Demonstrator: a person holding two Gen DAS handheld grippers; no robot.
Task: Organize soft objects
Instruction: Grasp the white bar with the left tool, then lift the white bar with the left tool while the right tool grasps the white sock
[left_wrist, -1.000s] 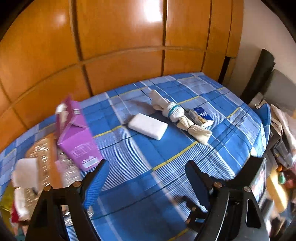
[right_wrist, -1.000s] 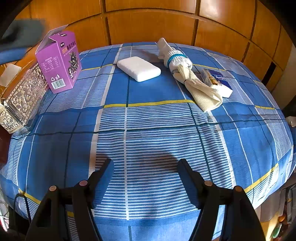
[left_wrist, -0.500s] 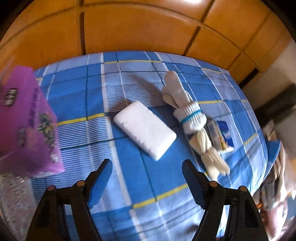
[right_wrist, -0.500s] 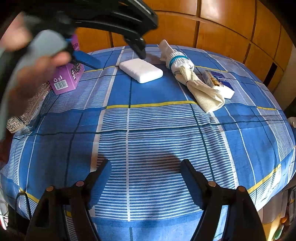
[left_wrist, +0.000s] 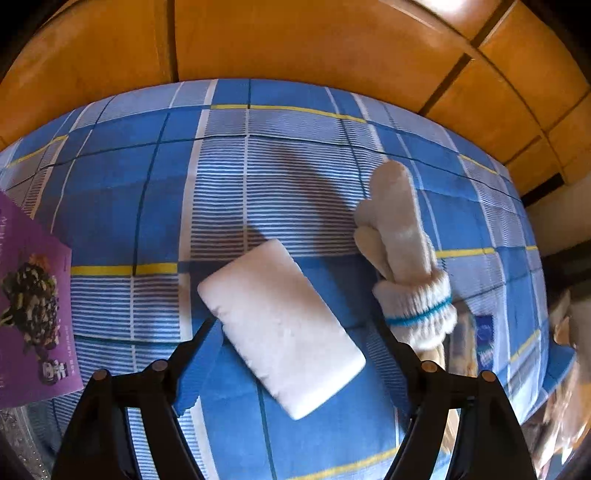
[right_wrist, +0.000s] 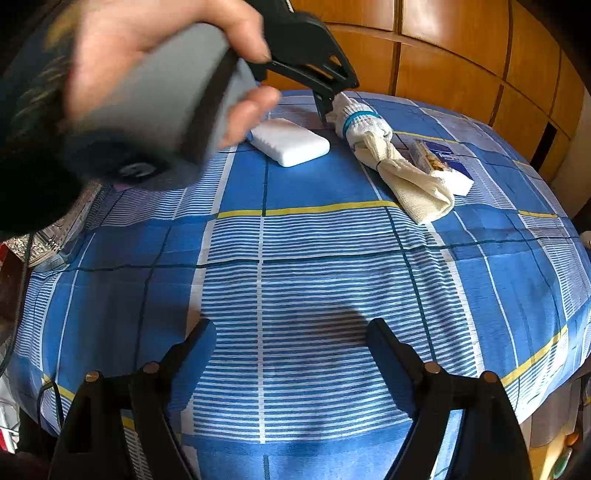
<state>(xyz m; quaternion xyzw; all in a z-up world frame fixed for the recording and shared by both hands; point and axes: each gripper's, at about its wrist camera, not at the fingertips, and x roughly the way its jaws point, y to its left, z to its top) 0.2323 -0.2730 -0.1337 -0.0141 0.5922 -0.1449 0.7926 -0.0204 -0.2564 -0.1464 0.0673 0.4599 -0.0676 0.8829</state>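
Far left of my left wrist cam there's the purple box (left_wrist: 31, 317) standing on the blue checked tablecloth (left_wrist: 118, 206), with a bit of a shiny embossed tray (right_wrist: 55, 236) poking out down at the corner. Moving right, my left gripper (left_wrist: 295, 350) is pointing steeply down at the white foam block (left_wrist: 280, 343), which lies flat and diagonal on the cloth. The jaws are spread wide and have just been opening a little more; the block sits between the two blue pads, but neither pad is pressing on it, so nothing's gripped. Just right of the block is the rolled white sock with the blue stripe (left_wrist: 410, 273), lying close beside it but not touching as far as I can see. A small blue packet (left_wrist: 484, 339) is tucked right next to the sock's cuff, kinda blurry in this view.

From the right wrist cam: my left hand (right_wrist: 147, 62) fills the upper left, wrapped around the grey handle, with its black fingers coming down over the block and the sock's toe end. The cream cloth bundle (right_wrist: 410, 177) trails off the sock toward me, partly lying over the packet. My right gripper (right_wrist: 291, 347) hangs over bare striped cloth near the table edge, well apart from all the soft stuff, jaws wide and just been opening too, nothing between them.
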